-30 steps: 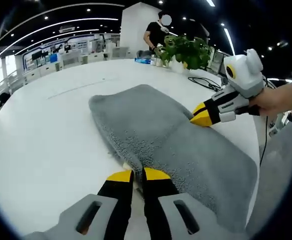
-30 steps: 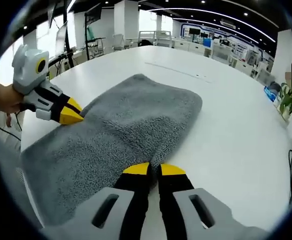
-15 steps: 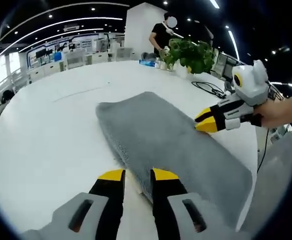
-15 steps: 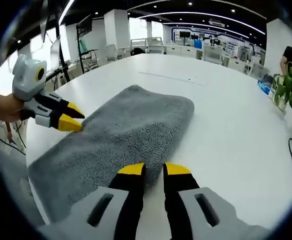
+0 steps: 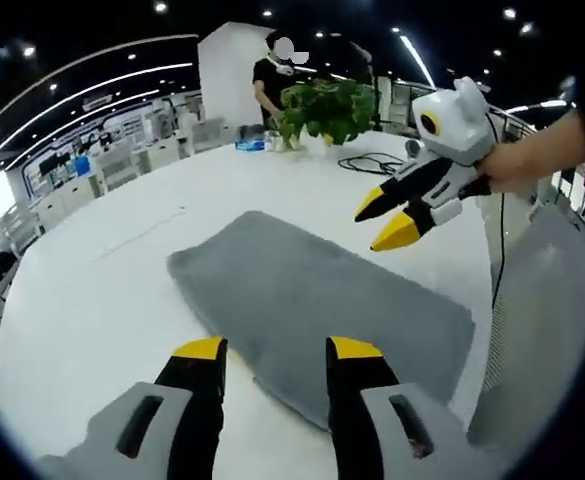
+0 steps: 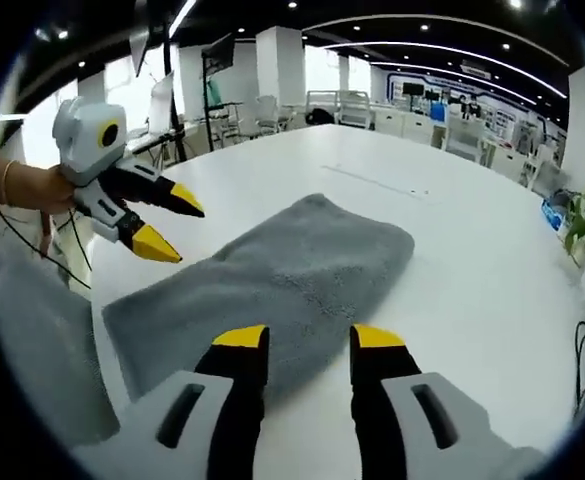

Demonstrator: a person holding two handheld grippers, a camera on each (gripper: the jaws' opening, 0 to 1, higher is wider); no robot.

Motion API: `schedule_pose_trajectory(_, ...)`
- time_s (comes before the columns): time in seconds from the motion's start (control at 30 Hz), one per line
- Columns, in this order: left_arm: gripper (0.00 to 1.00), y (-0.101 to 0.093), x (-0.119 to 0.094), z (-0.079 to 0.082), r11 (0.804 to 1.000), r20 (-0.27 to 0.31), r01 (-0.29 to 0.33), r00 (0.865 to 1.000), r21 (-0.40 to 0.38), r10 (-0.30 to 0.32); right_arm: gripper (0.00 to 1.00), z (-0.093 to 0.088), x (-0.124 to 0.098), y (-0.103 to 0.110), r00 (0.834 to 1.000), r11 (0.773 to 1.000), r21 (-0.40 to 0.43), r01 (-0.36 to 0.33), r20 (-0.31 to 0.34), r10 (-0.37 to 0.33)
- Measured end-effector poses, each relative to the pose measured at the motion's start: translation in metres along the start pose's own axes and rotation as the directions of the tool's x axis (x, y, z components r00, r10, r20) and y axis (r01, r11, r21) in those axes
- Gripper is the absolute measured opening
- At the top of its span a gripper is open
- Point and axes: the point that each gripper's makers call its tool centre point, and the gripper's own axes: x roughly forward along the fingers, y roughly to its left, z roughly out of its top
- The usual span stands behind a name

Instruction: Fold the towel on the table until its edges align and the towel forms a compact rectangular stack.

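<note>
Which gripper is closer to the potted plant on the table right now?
Right. The right gripper hangs open above the towel's far side, nearer the potted plant. The left gripper hovers over the opposite edge, farther off.

Folded grey towel (image 5: 312, 315) (seemingly flat) between two spread grippers.

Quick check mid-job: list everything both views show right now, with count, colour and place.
towel: one, grey, lying flat on the table, folded into a long rectangle
table: one, white, large, under the towel
plant: one, green, at the table's far edge
cable: one, black, on the table near the plant
person: one, in black, standing beyond the plant
left gripper: yellow-tipped jaws apart, above the towel's near edge
right gripper: yellow-tipped jaws apart, above the towel
hand: one, holding the right gripper
</note>
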Motion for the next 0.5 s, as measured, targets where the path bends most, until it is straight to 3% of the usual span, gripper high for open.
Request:
schedule_pose_trajectory(0.13, 0.58, -0.027, -0.004, -0.008, 0.988, -0.045, 0.075, 0.997, 0.133, -0.069, 0.39, -0.013, -0.003, 0.012, 0.999, 0.999, -0.031, -0.024, -0.026, 0.024)
schedule_pose_trajectory(0.27, 0.6, -0.05, -0.01, -0.016, 0.966, -0.086, 0.143, 0.988, 0.216, -0.127, 0.43, -0.02, -0.012, 0.034, 0.997, 0.996, -0.053, -0.068, -0.039, 0.066)
schedule_pose_trajectory(0.37, 0.58, -0.064, -0.014, -0.02, 0.955, -0.098, 0.175, 0.983, 0.24, -0.156, 0.44, -0.019, -0.024, 0.064, 0.992, 0.986, -0.122, -0.113, -0.063, 0.106)
schedule_pose_trajectory(0.4, 0.53, -0.068, -0.016, -0.021, 0.949, -0.101, 0.186, 0.981, 0.254, -0.165, 0.43, -0.02, -0.026, 0.07, 0.991, 0.983, -0.141, -0.119, -0.072, 0.109)
schedule_pose_trajectory(0.43, 0.48, -0.071, -0.017, -0.023, 0.945, -0.105, 0.192, 0.98, 0.266, -0.17, 0.43, -0.02, -0.023, 0.06, 0.991, 0.98, -0.159, -0.124, -0.075, 0.113)
schedule_pose_trajectory(0.5, 0.46, -0.08, -0.02, -0.027, 0.942, -0.108, 0.21, 0.976, 0.263, -0.188, 0.42, -0.025, -0.025, 0.064, 0.989, 0.98, -0.148, -0.134, -0.075, 0.124)
